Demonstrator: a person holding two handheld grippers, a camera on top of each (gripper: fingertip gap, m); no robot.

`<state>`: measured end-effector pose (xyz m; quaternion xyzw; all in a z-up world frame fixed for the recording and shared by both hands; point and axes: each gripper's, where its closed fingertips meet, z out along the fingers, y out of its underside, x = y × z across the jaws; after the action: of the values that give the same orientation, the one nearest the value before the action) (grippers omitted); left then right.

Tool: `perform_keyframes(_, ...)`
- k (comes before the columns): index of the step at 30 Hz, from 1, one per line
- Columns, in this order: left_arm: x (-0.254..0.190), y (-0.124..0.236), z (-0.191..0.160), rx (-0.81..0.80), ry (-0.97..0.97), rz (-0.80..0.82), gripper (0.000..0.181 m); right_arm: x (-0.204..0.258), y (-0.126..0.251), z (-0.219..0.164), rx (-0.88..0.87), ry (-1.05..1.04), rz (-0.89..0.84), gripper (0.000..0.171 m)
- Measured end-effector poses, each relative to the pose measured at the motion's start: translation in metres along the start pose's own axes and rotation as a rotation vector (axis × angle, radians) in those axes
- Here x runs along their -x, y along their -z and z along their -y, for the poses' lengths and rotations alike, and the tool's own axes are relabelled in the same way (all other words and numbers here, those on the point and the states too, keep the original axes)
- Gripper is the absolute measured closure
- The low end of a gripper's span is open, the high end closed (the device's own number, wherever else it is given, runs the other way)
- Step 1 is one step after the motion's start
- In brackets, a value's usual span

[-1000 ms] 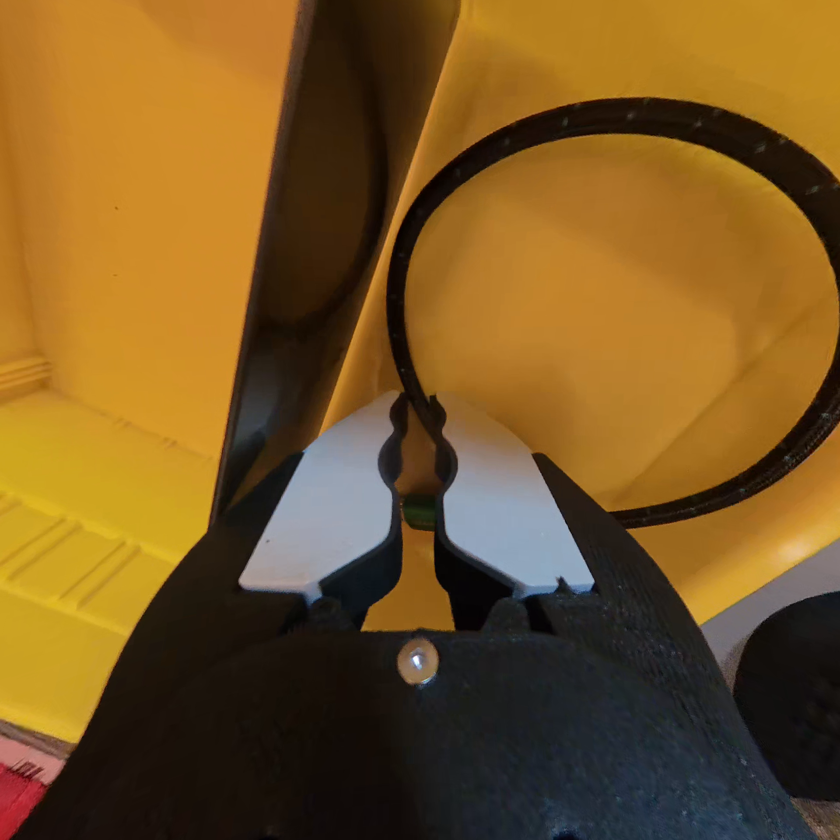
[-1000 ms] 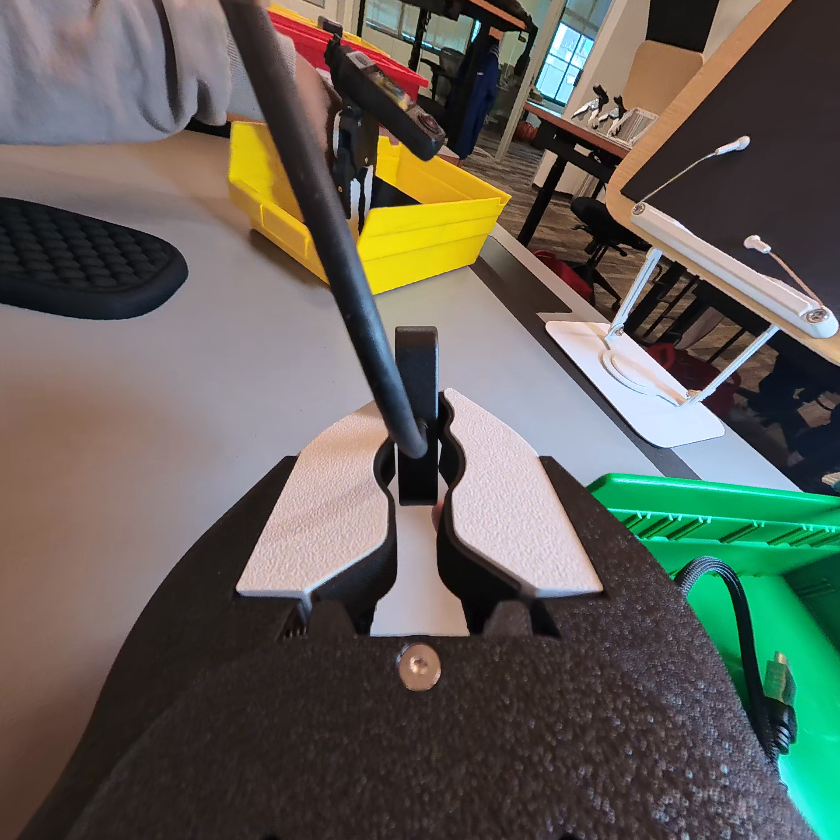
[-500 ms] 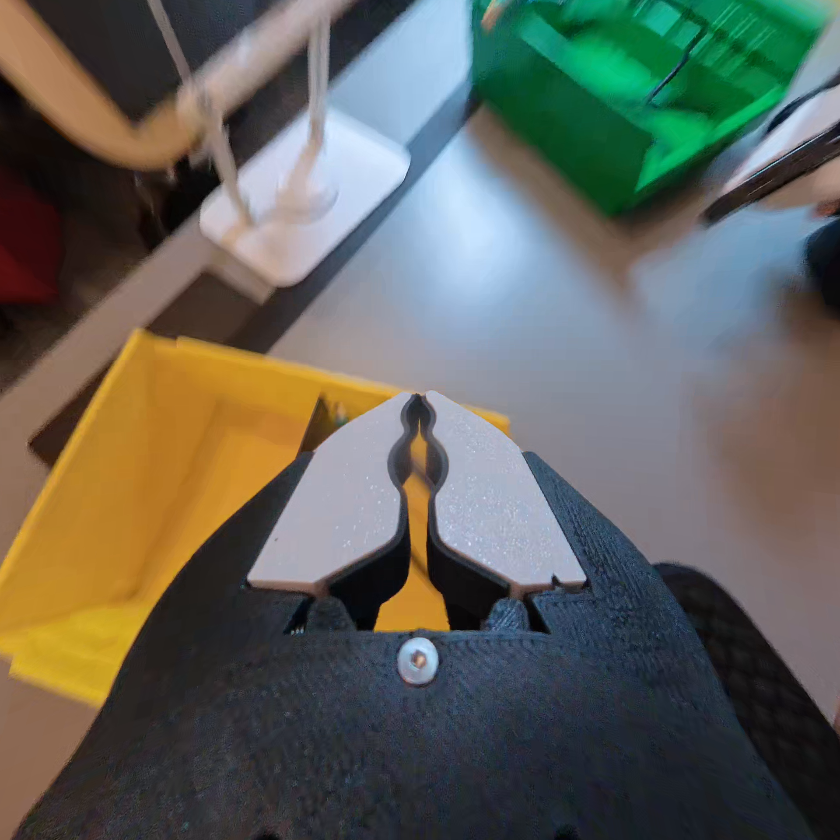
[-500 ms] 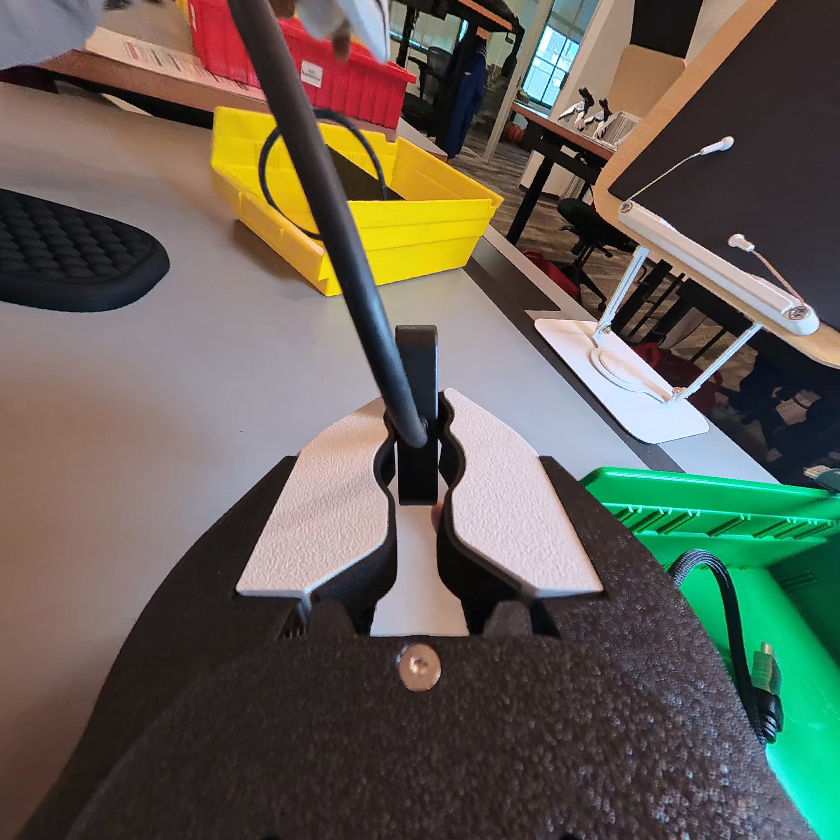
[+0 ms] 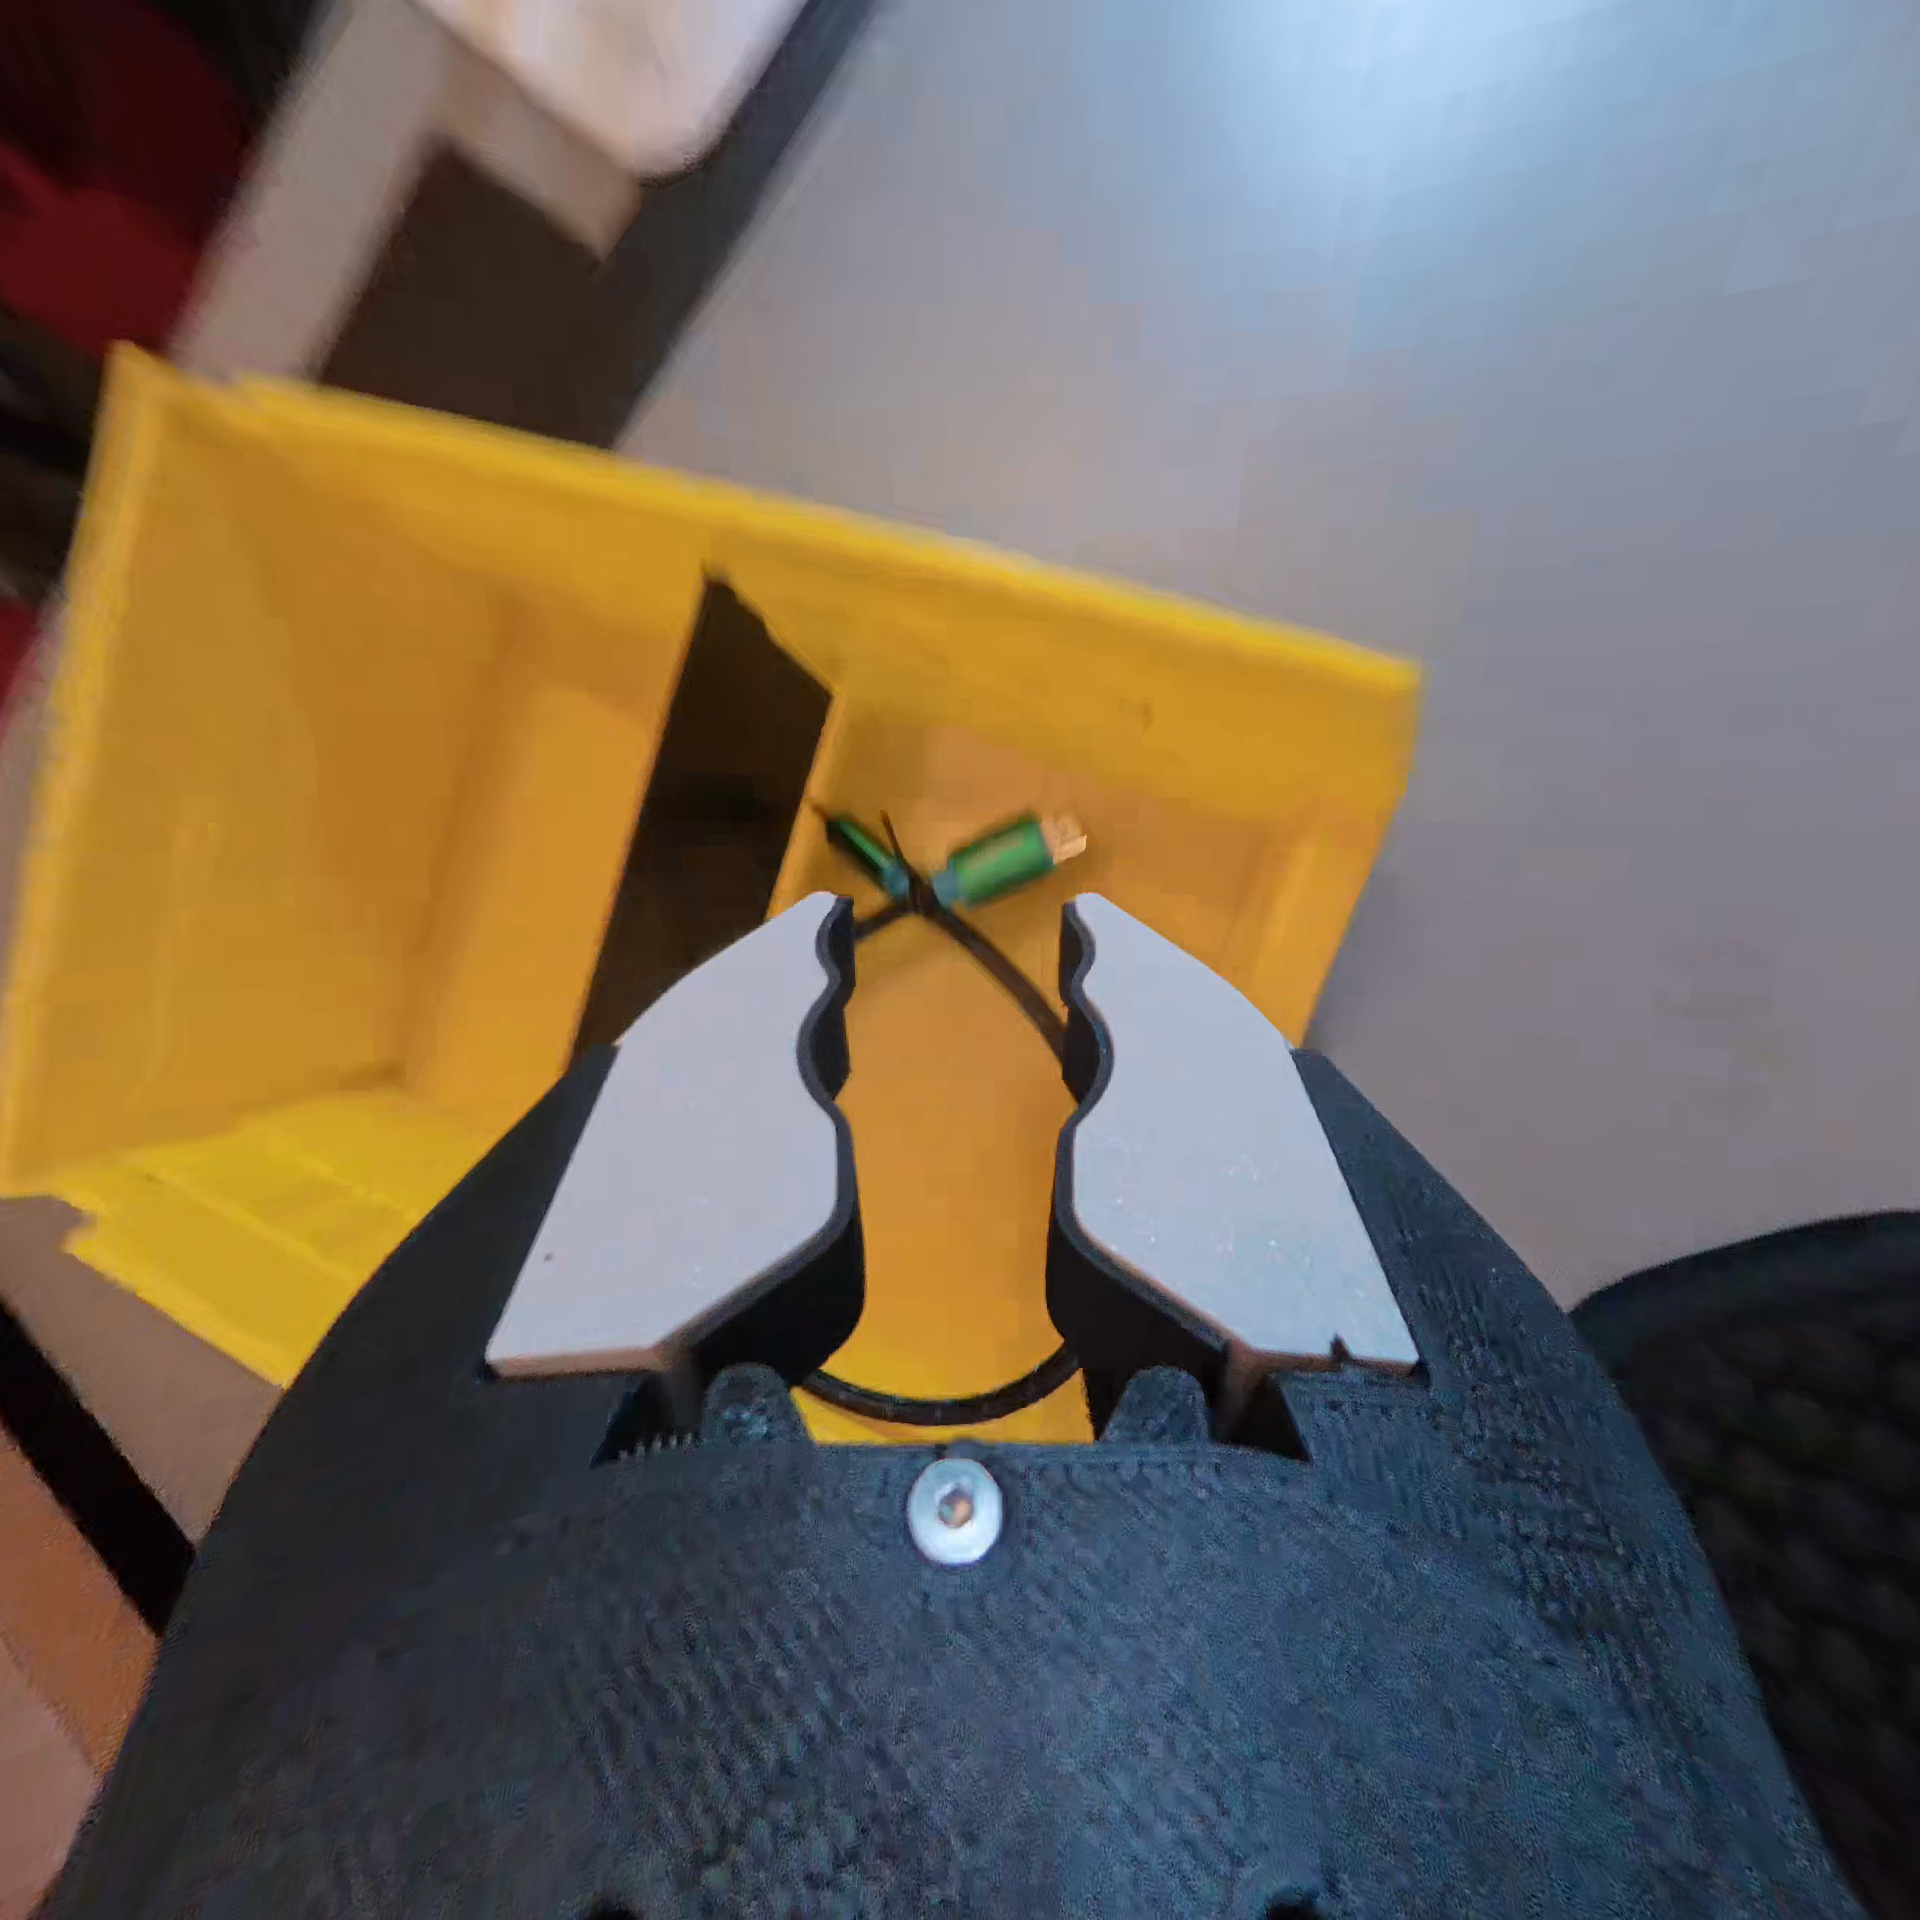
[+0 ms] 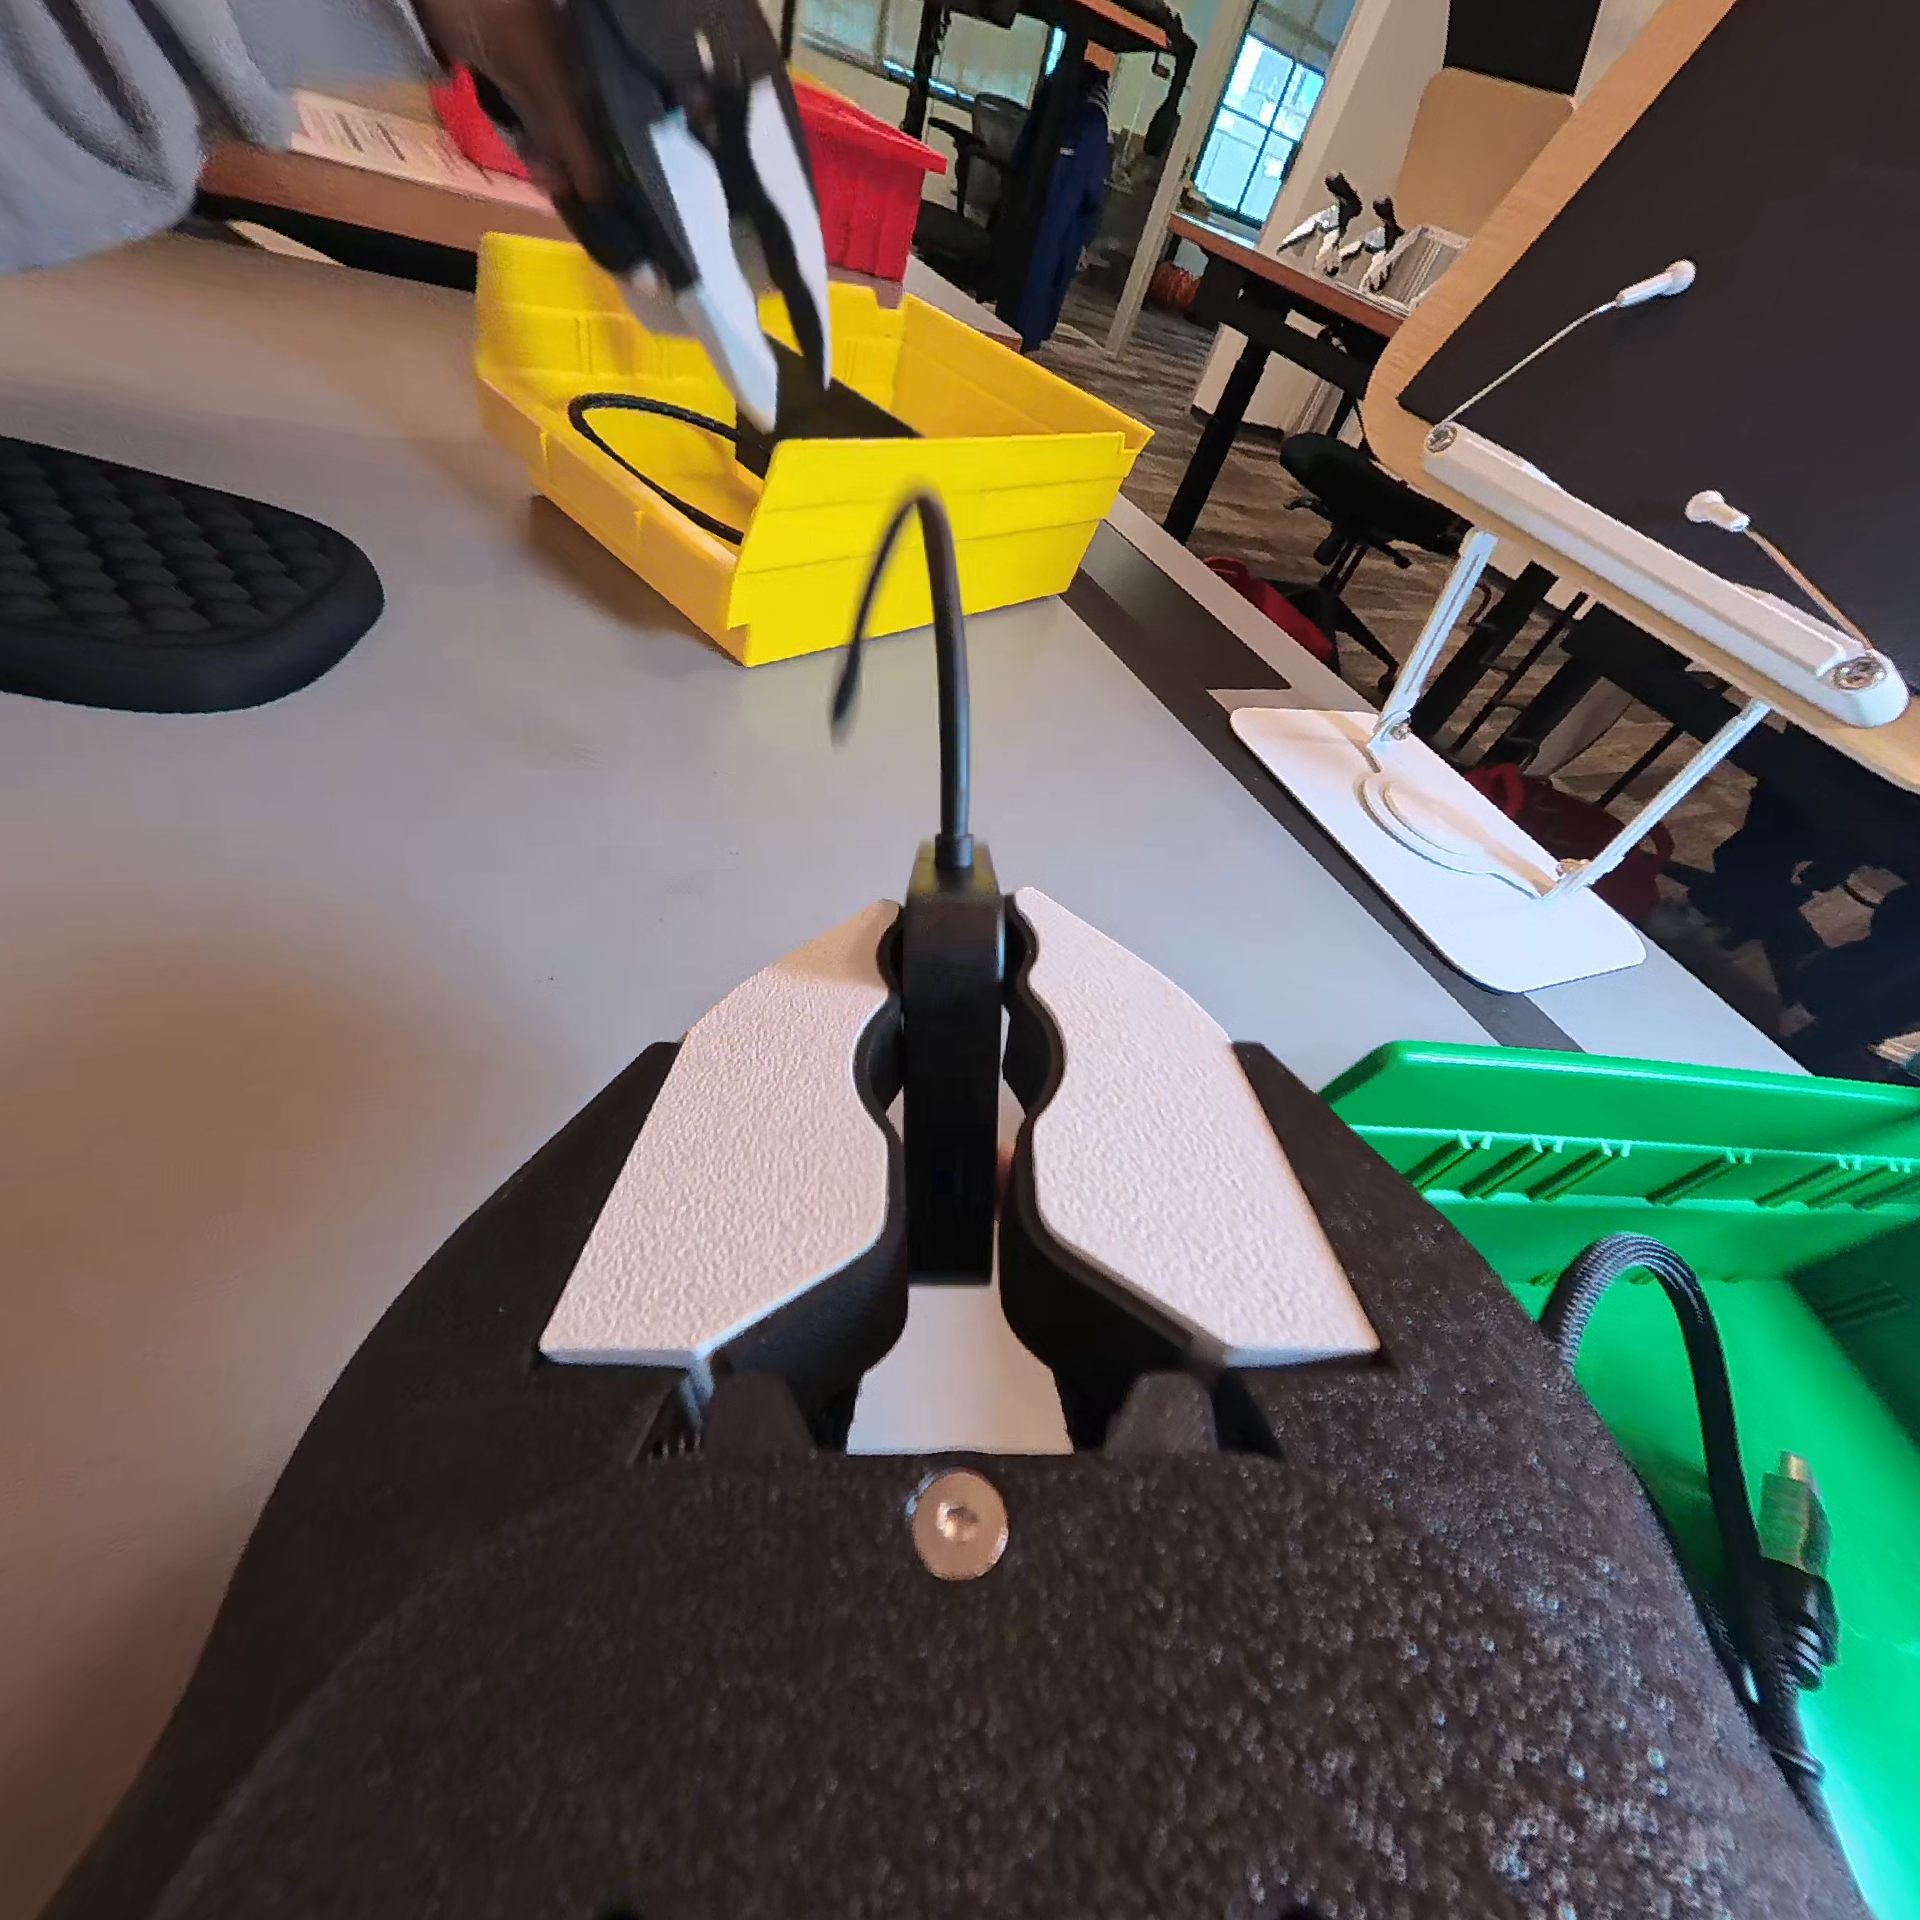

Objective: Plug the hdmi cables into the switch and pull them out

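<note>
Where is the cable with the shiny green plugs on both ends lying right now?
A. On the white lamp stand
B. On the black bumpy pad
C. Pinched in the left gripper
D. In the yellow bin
D. In the left wrist view the cable with green plugs lies on the floor of the yellow bin, below the open left gripper, which grips nothing.

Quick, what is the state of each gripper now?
Left gripper: open, holding nothing, above the yellow bin.
Right gripper: shut on the black switch.
</note>
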<state>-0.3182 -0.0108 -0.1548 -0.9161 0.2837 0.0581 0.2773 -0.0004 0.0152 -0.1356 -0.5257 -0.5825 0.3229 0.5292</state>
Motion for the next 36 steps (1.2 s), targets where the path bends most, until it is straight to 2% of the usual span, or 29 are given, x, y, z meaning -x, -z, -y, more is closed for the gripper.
perform_keyframes(1, 0.000, -0.014, -0.017, 0.068, 0.039, -0.039, 0.140, 0.002, 0.000, 0.001, -0.006, 0.003, 0.010, 0.157)
perform_keyframes(5, -0.016, -0.054, -0.063, 0.243, 0.170, -0.227, 0.136, 0.009, 0.000, 0.003, -0.005, 0.046, 0.035, 0.157)
perform_keyframes(6, -0.020, -0.058, -0.069, 0.268, 0.166, -0.257, 0.143, 0.011, 0.000, 0.004, -0.006, 0.053, 0.039, 0.157)
perform_keyframes(7, -0.026, -0.060, -0.071, 0.275, 0.156, -0.301, 0.158, 0.012, 0.000, 0.004, -0.007, 0.061, 0.042, 0.157)
perform_keyframes(10, -0.025, -0.055, -0.065, 0.276, 0.092, -0.261, 0.165, 0.016, 0.000, 0.007, -0.023, 0.078, 0.059, 0.157)
perform_keyframes(13, -0.022, -0.032, -0.047, 0.201, 0.053, -0.193, 0.168, 0.019, 0.003, 0.014, -0.065, 0.082, 0.075, 0.157)
perform_keyframes(16, -0.019, 0.006, -0.020, 0.061, 0.017, -0.108, 0.172, 0.021, 0.007, 0.025, -0.120, 0.081, 0.083, 0.157)
perform_keyframes(21, -0.042, 0.093, 0.051, -0.337, -0.048, -0.055, 0.174, 0.016, 0.018, 0.044, -0.225, 0.050, 0.065, 0.157)
perform_keyframes(23, -0.075, 0.119, 0.079, -0.502, -0.082, -0.154, 0.174, 0.010, 0.026, 0.053, -0.286, 0.022, 0.048, 0.157)
perform_keyframes(25, -0.111, 0.121, 0.093, -0.562, -0.109, -0.277, 0.174, 0.002, 0.036, 0.063, -0.348, -0.008, 0.029, 0.157)
perform_keyframes(28, -0.161, 0.091, 0.100, -0.565, -0.118, -0.461, 0.174, -0.010, 0.053, 0.073, -0.423, -0.038, -0.005, 0.157)
perform_keyframes(31, -0.198, 0.055, 0.099, -0.541, -0.035, -0.700, 0.174, -0.023, 0.068, 0.077, -0.487, -0.084, -0.026, 0.157)
perform_keyframes(33, -0.210, 0.032, 0.098, -0.515, 0.036, -0.813, 0.174, -0.030, 0.075, 0.077, -0.510, -0.108, -0.039, 0.157)
perform_keyframes(35, -0.211, 0.029, 0.104, -0.555, 0.148, -0.939, 0.174, -0.034, 0.080, 0.076, -0.525, -0.124, -0.043, 0.157)
perform_keyframes(36, -0.206, 0.027, 0.107, -0.572, 0.183, -0.946, 0.174, -0.036, 0.081, 0.076, -0.531, -0.132, -0.046, 0.157)
